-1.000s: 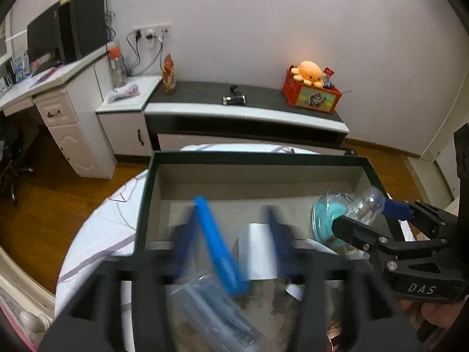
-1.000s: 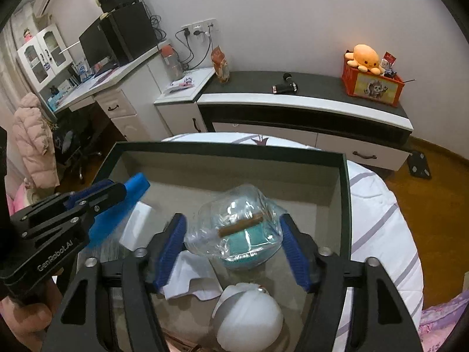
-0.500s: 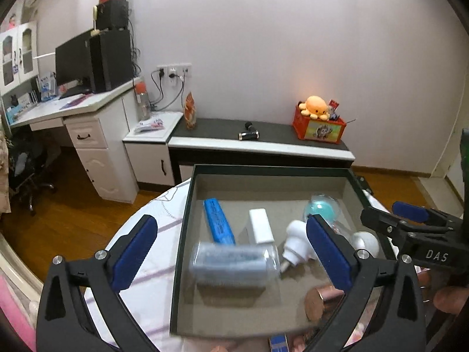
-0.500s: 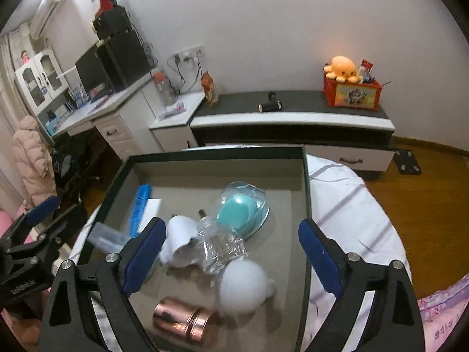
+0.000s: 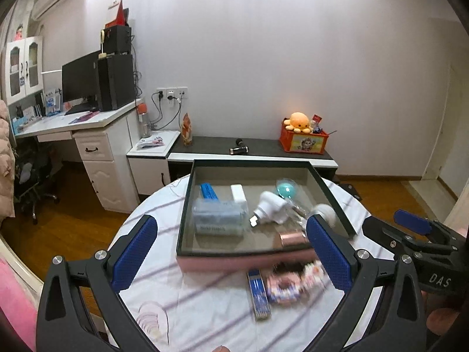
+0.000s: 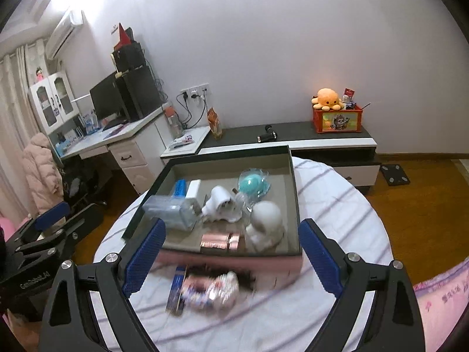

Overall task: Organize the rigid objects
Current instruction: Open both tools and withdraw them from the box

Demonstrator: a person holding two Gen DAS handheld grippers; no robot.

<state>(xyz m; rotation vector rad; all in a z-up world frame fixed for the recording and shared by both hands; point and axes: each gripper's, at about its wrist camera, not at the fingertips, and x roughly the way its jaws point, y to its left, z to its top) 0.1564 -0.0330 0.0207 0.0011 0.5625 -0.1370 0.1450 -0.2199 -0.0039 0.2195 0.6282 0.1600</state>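
Left gripper (image 5: pixel 231 252) spread wide and empty, right gripper (image 6: pixel 231 259) likewise, both before the filled box (image 5: pixel 328 193) on the round table (image 5: pixel 205 308)

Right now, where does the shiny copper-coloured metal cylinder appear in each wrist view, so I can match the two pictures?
Left wrist view: the copper-coloured metal cylinder lies low and right of centre, in the tray's near right part, partly behind a blue finger pad.
Right wrist view: it lies near the centre, against the tray's front wall, beside the white rounded object.
Shared landmark: the orange plush octopus on the red box.
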